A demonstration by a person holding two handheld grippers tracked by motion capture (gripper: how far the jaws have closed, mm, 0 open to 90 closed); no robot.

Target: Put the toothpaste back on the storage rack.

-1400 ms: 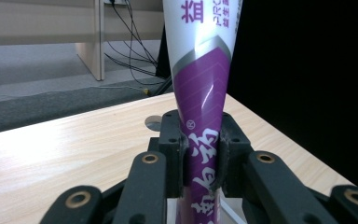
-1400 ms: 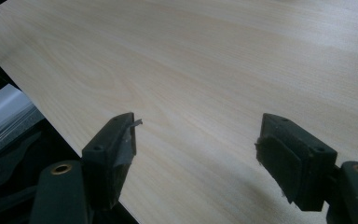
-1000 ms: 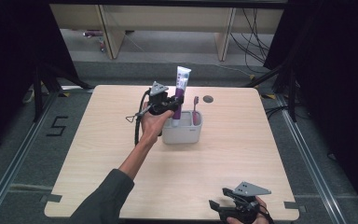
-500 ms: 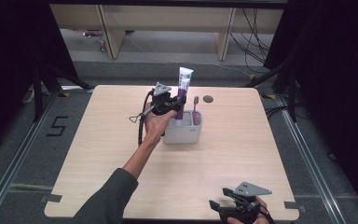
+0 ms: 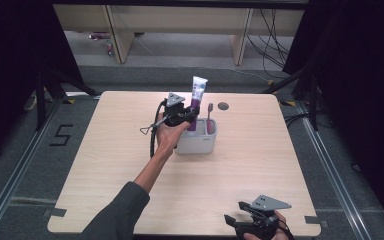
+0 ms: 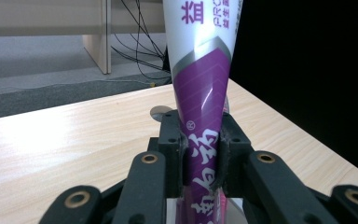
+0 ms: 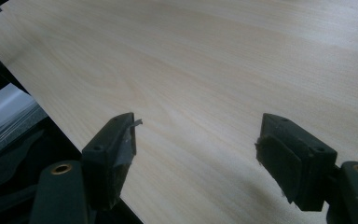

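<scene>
A person's left gripper [image 5: 189,116] clamps a purple-and-white toothpaste tube [image 5: 196,97] at the white holder [image 5: 198,144] on a light wooden table [image 5: 105,165]. In the left gripper view both black jaws press flat on the tube's purple lower body [image 6: 200,154], one pad on each side, with the white holder rim just visible beneath them.

The tube stands close to upright, its long axis running toward twelve o'clock in the high view, the flat crimped end uppermost and leaning slightly toward one o'clock; its lower end appears to sit in or just above the holder's left compartment, though the hand hides the exact depth. A pink-headed toothbrush [image 5: 210,116] stands upright in the holder at three o'clock of the tube, close beside it but apart. A small round grommet [image 5: 223,106] lies in the tabletop beyond, at one o'clock of the holder.

The right gripper [image 5: 235,222] rests at the table's near edge, at about five o'clock from the holder and well apart from it, its jaws spread wide over bare wood with nothing between them [image 7: 196,154]. The left hand is plainly the nearer one; any lift or lowering will likely have to follow the tube's vertical axis, to clear the holder wall and the toothbrush.
</scene>
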